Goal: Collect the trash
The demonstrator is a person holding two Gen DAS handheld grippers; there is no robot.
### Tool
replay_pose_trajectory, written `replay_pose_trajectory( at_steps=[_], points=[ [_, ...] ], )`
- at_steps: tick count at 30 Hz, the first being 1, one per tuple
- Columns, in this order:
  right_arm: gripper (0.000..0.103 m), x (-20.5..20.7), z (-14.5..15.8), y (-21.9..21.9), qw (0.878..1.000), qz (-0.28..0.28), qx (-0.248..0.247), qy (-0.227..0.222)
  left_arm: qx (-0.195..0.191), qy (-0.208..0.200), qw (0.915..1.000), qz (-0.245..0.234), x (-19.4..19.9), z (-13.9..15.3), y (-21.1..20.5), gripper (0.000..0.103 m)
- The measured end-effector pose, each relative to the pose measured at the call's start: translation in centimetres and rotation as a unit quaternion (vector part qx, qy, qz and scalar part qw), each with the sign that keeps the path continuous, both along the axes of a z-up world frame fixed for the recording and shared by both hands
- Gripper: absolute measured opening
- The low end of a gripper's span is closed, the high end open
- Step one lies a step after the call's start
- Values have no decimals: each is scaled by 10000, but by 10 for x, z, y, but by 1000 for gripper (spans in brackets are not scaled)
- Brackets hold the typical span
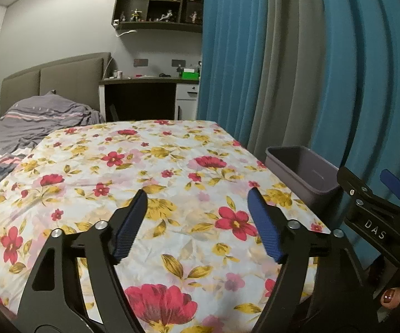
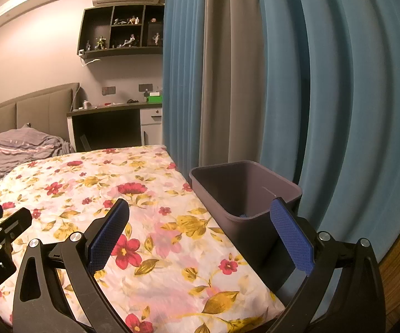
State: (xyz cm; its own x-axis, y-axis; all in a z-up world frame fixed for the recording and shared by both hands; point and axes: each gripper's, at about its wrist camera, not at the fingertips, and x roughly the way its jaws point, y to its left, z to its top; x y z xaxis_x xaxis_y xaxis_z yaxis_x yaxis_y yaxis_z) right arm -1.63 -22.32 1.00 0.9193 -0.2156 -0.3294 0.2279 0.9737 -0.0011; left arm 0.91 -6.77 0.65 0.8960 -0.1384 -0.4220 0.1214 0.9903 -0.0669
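Looks basically done: both the left gripper (image 1: 197,197) and right gripper (image 2: 200,208) hang wide and empty beside the bin (image 2: 244,191), no trash visible on the floral cloth (image 1: 150,155), though the bin's inside is mostly hidden.

Two hand-held grippers share one build. The left gripper (image 1: 197,194) has black curved arms with long cut-out slots, round silver screw heads at the pivots, and flat blue ribbed pads (image 1: 263,230) lining the inner faces of its jaws. The right gripper (image 2: 200,205) matches it, its blue pads (image 2: 291,238) finely dotted. Seen from the left wrist, its black side carries white letters "DAS". A fingertip (image 1: 391,299) beside it wears dark red glossy nail polish.
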Motion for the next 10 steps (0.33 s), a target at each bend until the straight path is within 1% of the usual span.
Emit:
replay_pose_trajectory(
  at_steps=[6,10],
  points=[
    [97,-1,1,-1,10000,-17,7,-34,109,-114,9998,135,-2,3,2,87],
    [97,-1,5,-2,10000,-61,39,-57,181,-120,9995,238,-2,3,3,88]
  ],
)
